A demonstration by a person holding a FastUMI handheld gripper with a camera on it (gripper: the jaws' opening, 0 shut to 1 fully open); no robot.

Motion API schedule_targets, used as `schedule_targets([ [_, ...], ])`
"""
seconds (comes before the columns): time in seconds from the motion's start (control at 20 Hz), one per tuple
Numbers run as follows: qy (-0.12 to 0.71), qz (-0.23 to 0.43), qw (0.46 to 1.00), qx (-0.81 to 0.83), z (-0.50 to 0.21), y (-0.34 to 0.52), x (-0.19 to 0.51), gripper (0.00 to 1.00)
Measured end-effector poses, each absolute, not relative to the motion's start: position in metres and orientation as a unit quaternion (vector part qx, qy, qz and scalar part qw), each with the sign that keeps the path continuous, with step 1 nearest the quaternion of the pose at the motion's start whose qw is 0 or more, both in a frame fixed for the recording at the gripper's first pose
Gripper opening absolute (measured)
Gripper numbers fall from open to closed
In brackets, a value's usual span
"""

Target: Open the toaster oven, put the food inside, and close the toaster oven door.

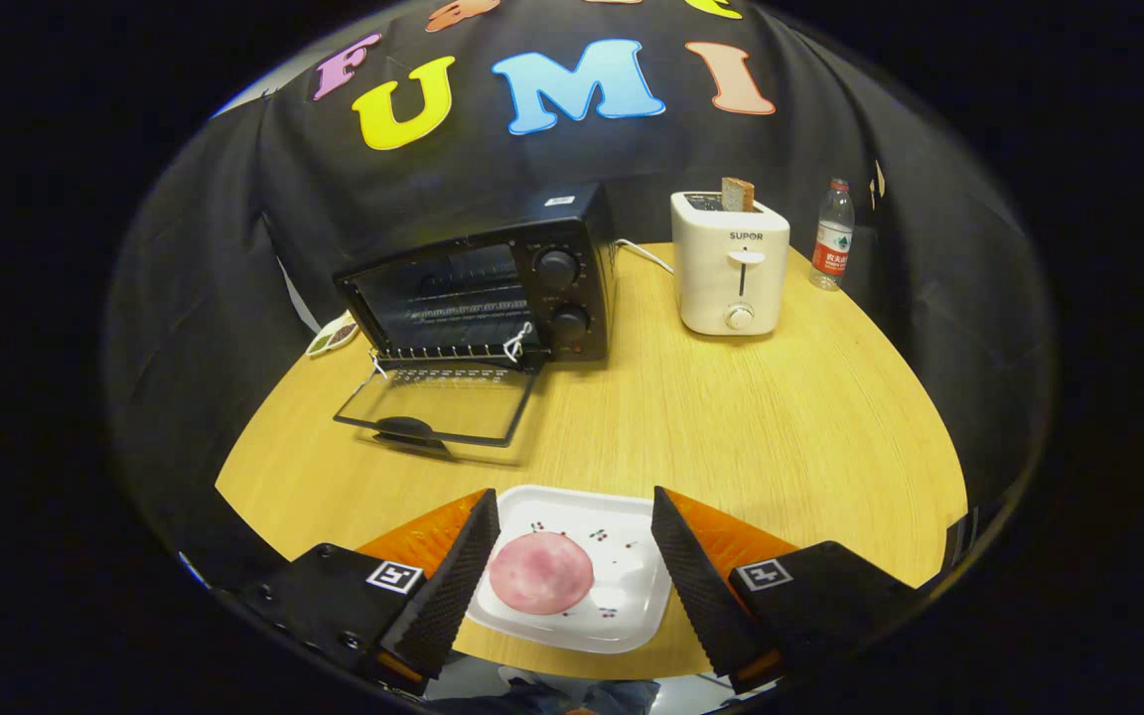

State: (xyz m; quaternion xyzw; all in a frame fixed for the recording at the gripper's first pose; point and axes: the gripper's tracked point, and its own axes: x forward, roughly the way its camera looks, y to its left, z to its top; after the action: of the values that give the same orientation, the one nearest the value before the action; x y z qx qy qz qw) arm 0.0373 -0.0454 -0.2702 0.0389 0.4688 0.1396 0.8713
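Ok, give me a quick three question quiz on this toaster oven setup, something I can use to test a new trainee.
1. True or false: the toaster oven door is already folded down open.
2. What lies between the open gripper fingers?
A. a water bottle
B. a round pink food on a white plate
C. a slice of bread
3. Fill in: the slice of bread sticks up out of the white ____ that stands to the right of the toaster oven.

Key
1. True; the glass door lies flat on the table in front of the oven.
2. B
3. toaster
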Motion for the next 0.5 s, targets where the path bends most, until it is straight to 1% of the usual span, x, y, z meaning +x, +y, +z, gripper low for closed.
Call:
schedule_targets([
  [0.25, 0.547, 0.152, 0.823, 0.029, -0.309, -0.066, 0.016, 0.99],
  [0.4, 0.593, 0.162, 0.787, 0.054, -0.321, -0.067, 0.000, 0.99],
  [0.45, 0.602, 0.160, 0.780, 0.065, -0.325, -0.067, -0.004, 0.94],
  [0.5, 0.610, 0.160, 0.773, 0.072, -0.327, -0.067, -0.005, 0.92],
])
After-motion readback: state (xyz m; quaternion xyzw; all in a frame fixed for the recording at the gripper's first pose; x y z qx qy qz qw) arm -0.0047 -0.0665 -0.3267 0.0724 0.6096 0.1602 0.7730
